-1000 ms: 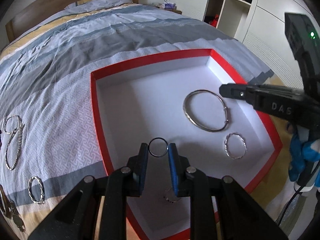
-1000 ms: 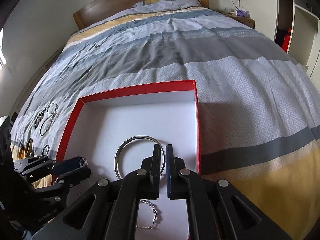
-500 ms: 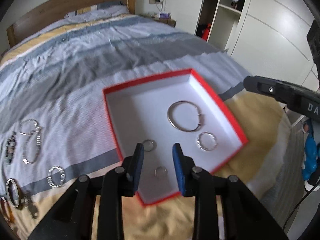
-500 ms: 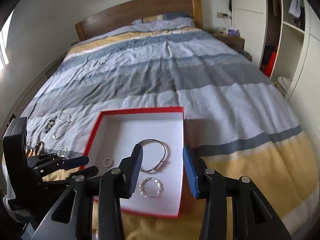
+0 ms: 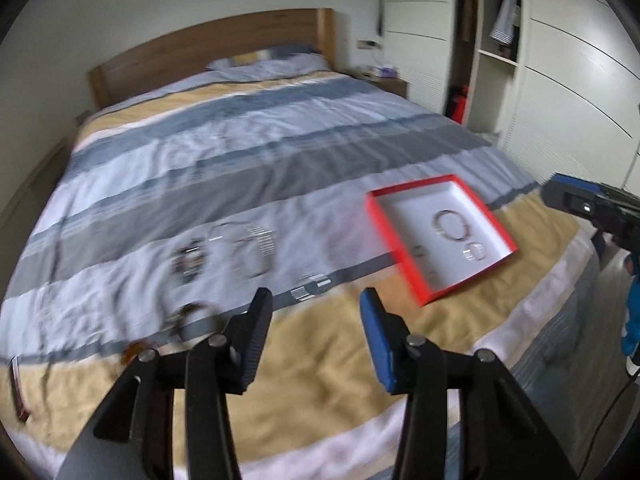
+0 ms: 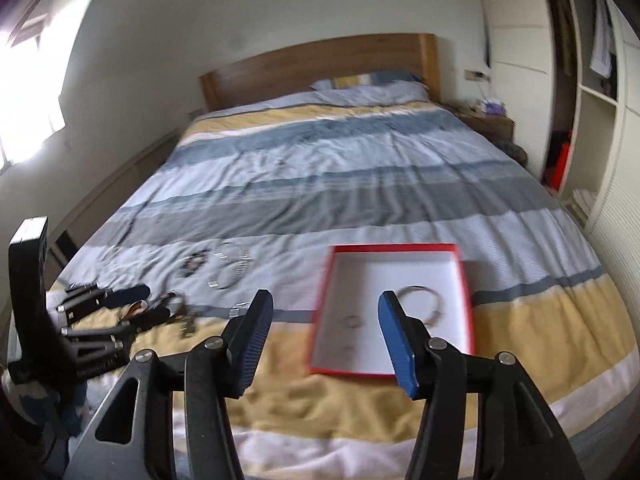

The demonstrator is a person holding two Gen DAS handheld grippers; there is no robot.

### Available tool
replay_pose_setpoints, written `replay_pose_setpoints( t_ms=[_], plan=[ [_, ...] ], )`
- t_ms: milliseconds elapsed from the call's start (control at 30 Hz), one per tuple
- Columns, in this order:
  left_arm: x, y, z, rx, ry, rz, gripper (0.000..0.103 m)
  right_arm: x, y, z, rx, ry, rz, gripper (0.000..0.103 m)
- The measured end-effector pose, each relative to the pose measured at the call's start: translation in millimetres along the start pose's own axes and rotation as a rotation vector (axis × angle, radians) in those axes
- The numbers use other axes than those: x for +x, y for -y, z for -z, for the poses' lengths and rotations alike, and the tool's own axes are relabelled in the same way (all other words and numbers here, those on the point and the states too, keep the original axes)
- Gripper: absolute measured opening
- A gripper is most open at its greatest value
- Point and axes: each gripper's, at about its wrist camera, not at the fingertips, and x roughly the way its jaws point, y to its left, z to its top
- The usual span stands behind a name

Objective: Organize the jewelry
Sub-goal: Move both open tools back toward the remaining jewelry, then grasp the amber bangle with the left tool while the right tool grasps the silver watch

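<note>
Claws, left and right, are held wide apart, empty; loose bracelets mid-left should be grabbed gently for the box.

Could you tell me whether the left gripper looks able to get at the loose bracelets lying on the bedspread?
Probably yes. The left gripper is open and empty, and the bracelets lie uncovered on the bedspread ahead of it, with nothing between. It sits well back, so it must first approach.
</note>
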Motion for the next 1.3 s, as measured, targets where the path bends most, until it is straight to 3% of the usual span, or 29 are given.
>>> replay_pose_setpoints(
  t_ms=[233,500,700,867,1200,1300],
  plan=[
    [-45,-90,54,-0.072,0.001,-0.153,0.049,4,-76,14,-0.075,-0.009,-0.081,0.061],
    [-42,-169,116,-0.233,-0.031,-0.238,0.049,56,-138,36,-0.158,-0.082,-0.156,0.061],
    [-14,-207,141,-0.340,-0.066,-0.225,0.049,110,-172,51,-0.212,-0.156,-0.181,0.069],
    [25,-227,143,-0.387,-0.103,-0.182,0.049,161,-190,59,-0.218,-0.231,-0.190,0.070],
    [112,-254,127,-0.408,-0.184,-0.162,0.049,244,-199,69,-0.207,-0.340,-0.187,0.070],
    [131,-253,129,-0.397,-0.214,-0.163,0.048,261,-200,73,-0.215,-0.370,-0.182,0.062]
  ],
)
